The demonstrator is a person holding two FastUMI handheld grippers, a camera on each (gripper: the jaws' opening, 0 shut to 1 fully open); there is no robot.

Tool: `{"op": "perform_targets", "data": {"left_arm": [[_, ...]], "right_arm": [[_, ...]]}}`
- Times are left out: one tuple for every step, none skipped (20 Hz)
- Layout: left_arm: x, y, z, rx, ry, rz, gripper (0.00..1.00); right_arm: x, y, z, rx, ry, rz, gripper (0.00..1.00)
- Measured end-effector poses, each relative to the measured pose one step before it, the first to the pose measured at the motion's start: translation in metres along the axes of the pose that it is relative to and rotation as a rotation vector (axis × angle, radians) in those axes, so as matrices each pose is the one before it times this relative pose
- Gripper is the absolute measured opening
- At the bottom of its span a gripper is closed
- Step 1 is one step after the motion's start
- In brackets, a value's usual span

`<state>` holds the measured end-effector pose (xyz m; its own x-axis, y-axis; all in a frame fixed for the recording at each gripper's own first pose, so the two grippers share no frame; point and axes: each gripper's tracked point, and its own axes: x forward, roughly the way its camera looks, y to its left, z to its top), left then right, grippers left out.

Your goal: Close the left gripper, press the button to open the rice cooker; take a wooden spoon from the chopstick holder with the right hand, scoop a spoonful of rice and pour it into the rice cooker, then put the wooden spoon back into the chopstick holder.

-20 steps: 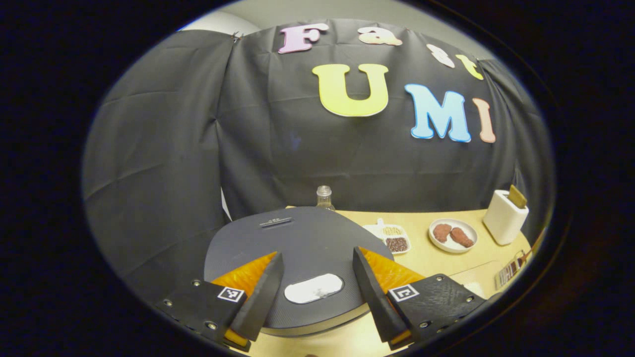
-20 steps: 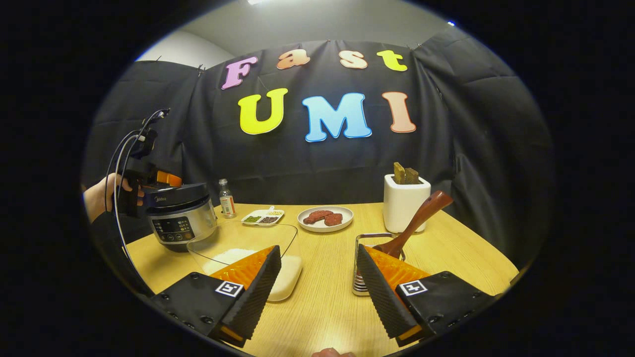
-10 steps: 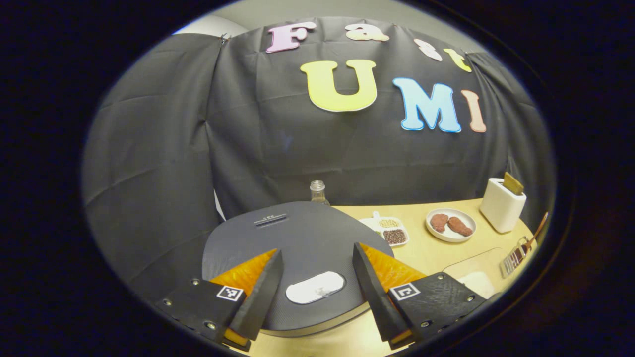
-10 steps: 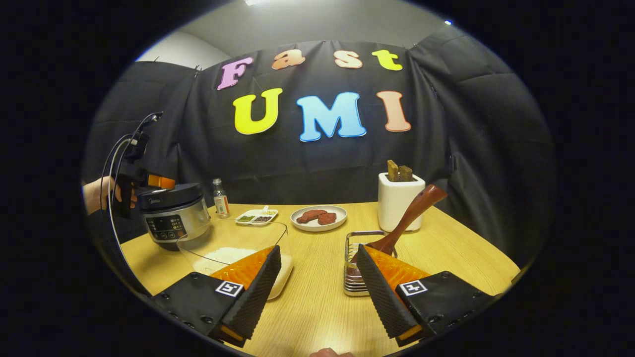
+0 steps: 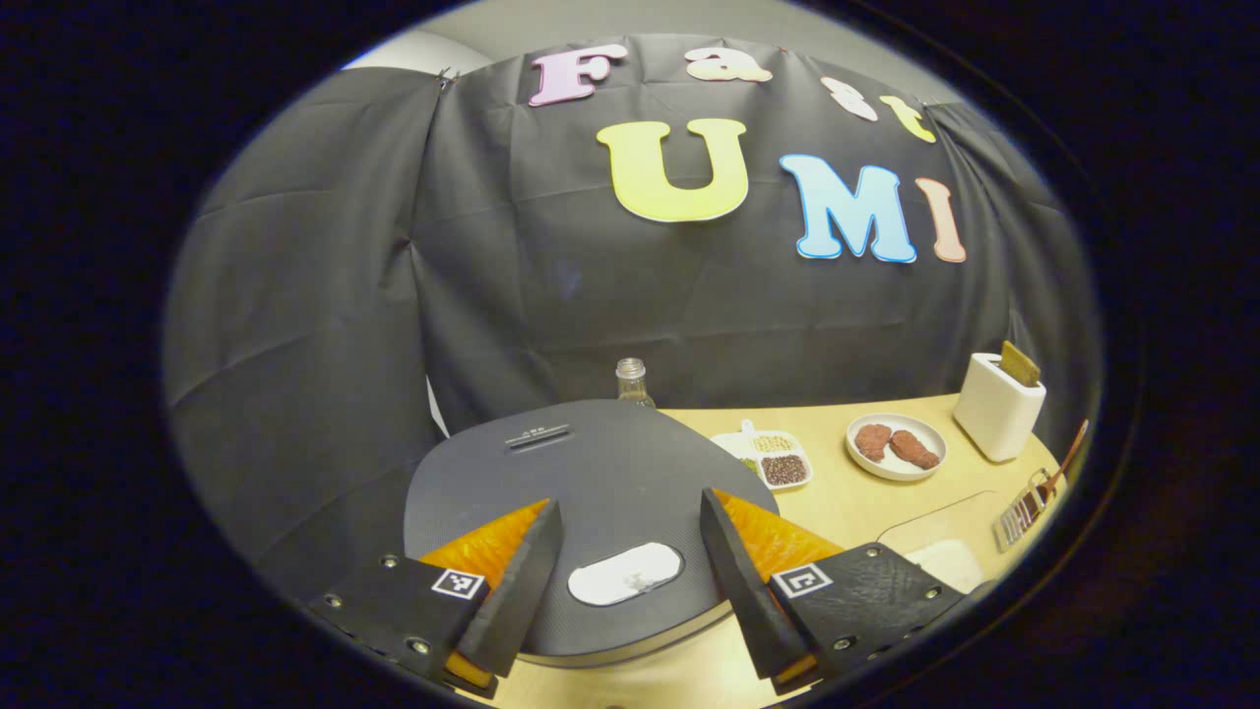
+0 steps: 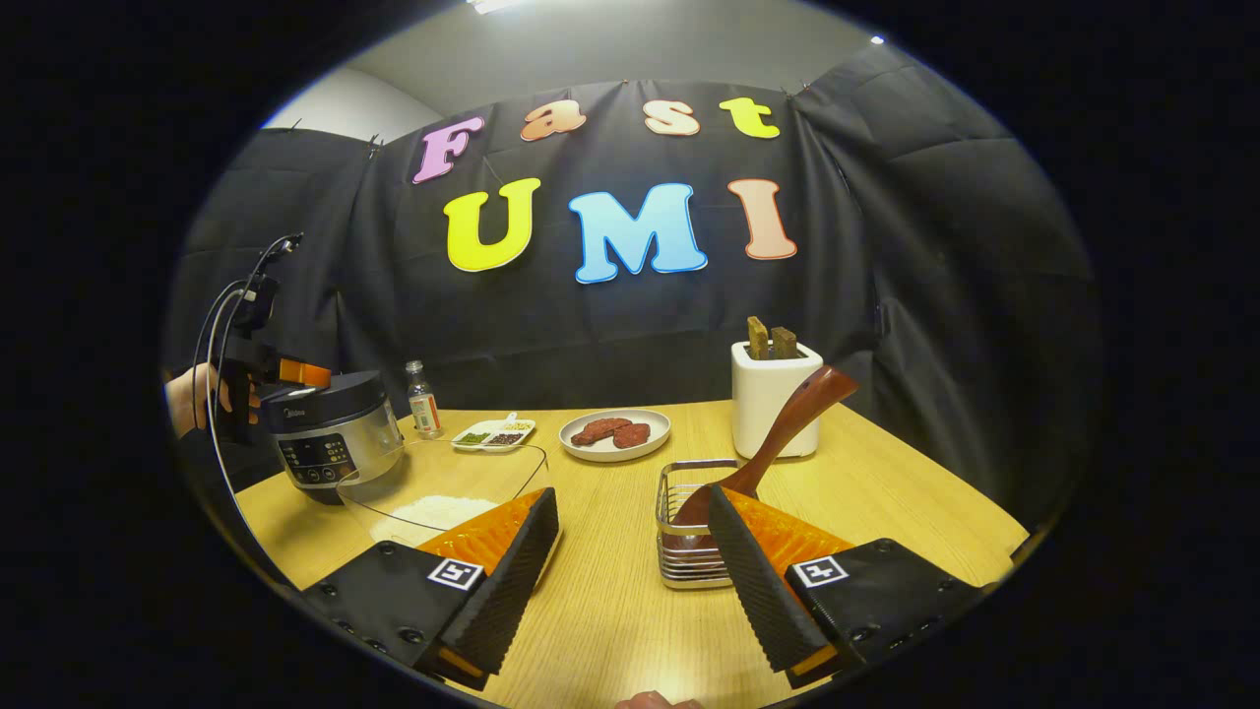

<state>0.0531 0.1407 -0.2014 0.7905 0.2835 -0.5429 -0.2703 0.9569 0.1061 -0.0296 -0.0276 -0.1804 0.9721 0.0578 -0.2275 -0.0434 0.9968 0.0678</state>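
Left gripper (image 5: 630,566) hangs open over the closed rice cooker (image 5: 591,492) and its button (image 5: 625,574); right gripper (image 6: 630,561), also open, faces the wooden spoon (image 6: 778,438) leaning in the chopstick holder (image 6: 689,532).

— Anything you can actually read from here?
— Not really. The rice cooker (image 6: 330,438) has print on its front panel, but it's too small to make out. Same with the label on the little bottle (image 6: 423,399).
— And those squares on the right gripper (image 6: 630,492)?
— Coded patterns, no letters or numbers.
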Motion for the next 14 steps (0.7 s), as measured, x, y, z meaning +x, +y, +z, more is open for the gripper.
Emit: {"op": "perform_targets", "data": {"left_arm": [[-0.00569,0.00064,0.00467,0.01320,-0.02583,0.01791,0.89],[-0.00530,0.00122,0.00596,0.02778,-0.03122,0.01861,0.87],[-0.01016,0.00066,0.00879,0.03413,-0.03971,0.01264,0.87],[-0.01064,0.00010,0.01065,0.02427,-0.03976,0.00478,0.87],[-0.01112,-0.00508,0.00965,0.01093,-0.03742,-0.00660,0.87],[-0.01181,-0.00972,0.01126,-0.00640,-0.04671,-0.02824,0.87],[-0.01193,-0.00901,0.01035,-0.01018,-0.04016,-0.02616,0.87],[-0.01170,-0.00537,0.00497,-0.00324,-0.01155,-0.01508,0.87],[-0.01009,-0.00341,0.00735,-0.01976,-0.02338,-0.01743,0.87],[-0.00960,-0.00742,0.01175,-0.02540,-0.02402,-0.02510,0.87],[-0.00937,-0.00761,0.01136,-0.02286,-0.02227,-0.02650,0.87],[-0.01006,-0.00790,0.01440,-0.01662,-0.02886,-0.03211,0.87],[-0.01188,-0.01102,0.01435,-0.01126,-0.02658,-0.04504,0.87],[-0.01130,-0.00793,0.01294,0.00089,-0.03200,-0.03315,0.87]], "right_arm": [[0.00052,-0.00417,0.00337,-0.01199,-0.00214,-0.01233,0.98],[0.00044,-0.00280,0.00290,-0.00872,-0.00259,-0.01228,0.98],[-0.00020,-0.00246,0.00582,-0.00264,-0.00612,-0.00786,0.98],[-0.00011,-0.00154,0.00624,0.00329,-0.00772,-0.00630,0.98],[0.00058,-0.00186,0.00644,0.00718,-0.00864,-0.00506,0.98],[0.00081,-0.00057,0.00735,0.00617,-0.00975,-0.00545,0.98],[0.00068,-0.00169,0.00901,0.00557,-0.00996,-0.00815,0.98],[0.00104,-0.00027,0.01026,0.00443,-0.01239,-0.00313,0.98],[-0.00093,-0.00013,0.01262,0.00205,-0.02057,-0.00317,0.98],[0.00012,-0.00168,0.01402,-0.00171,-0.02267,-0.00778,0.98],[-0.00069,-0.00168,0.01370,-0.00473,-0.02426,-0.00636,0.98],[-0.00232,0.00076,0.01394,-0.00616,-0.02637,-0.00143,0.98],[-0.00302,0.00029,0.01464,-0.00733,-0.02695,-0.00081,0.98],[-0.00118,-0.00060,0.01321,-0.00274,-0.02777,-0.00599,0.98]]}}
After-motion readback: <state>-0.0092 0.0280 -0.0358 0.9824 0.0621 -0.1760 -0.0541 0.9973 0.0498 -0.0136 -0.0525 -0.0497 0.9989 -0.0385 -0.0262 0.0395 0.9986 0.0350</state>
